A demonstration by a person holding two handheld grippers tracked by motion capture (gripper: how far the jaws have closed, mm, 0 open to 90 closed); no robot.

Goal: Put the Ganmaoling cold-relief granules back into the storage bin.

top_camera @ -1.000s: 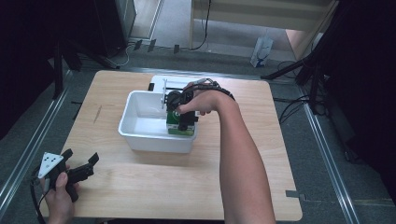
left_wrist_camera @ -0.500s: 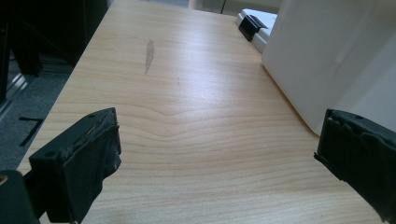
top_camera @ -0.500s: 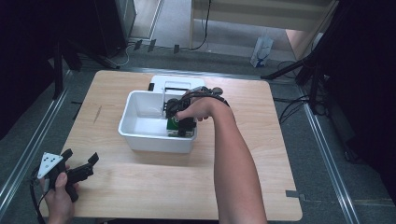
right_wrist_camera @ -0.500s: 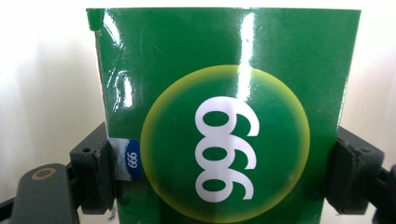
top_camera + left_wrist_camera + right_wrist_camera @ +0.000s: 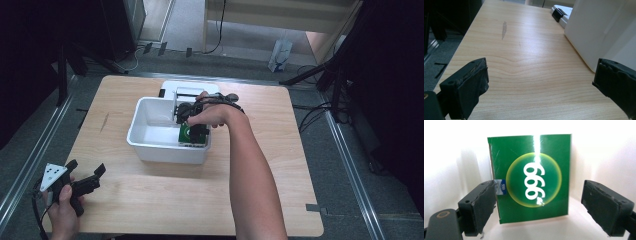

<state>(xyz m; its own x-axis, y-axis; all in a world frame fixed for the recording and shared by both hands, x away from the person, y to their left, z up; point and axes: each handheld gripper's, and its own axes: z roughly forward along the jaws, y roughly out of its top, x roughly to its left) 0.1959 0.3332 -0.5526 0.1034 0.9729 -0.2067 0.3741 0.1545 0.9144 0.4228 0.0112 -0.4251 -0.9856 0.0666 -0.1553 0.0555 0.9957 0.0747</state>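
Near the right end of the white bin (image 5: 150, 142), a green box (image 5: 192, 135) with a yellow disc and white "666" print lies on the bin floor. Right hand-held gripper (image 5: 192, 125) reaches down into the bin over the box; its jaws have just been opening, now spread, with the box between them. In the right gripper view the left pad (image 5: 484, 207) overlaps the box's left edge (image 5: 531, 182) and the right pad stands apart from it, so no pinch. Bin sits mid-worktop (image 5: 150, 200), and a white tray with black clips (image 5: 172, 90) touches its far side. Left hand-held gripper (image 5: 85, 180) rests at the near left corner of the worktop, well apart from the bin, jaws spread wide on nothing.
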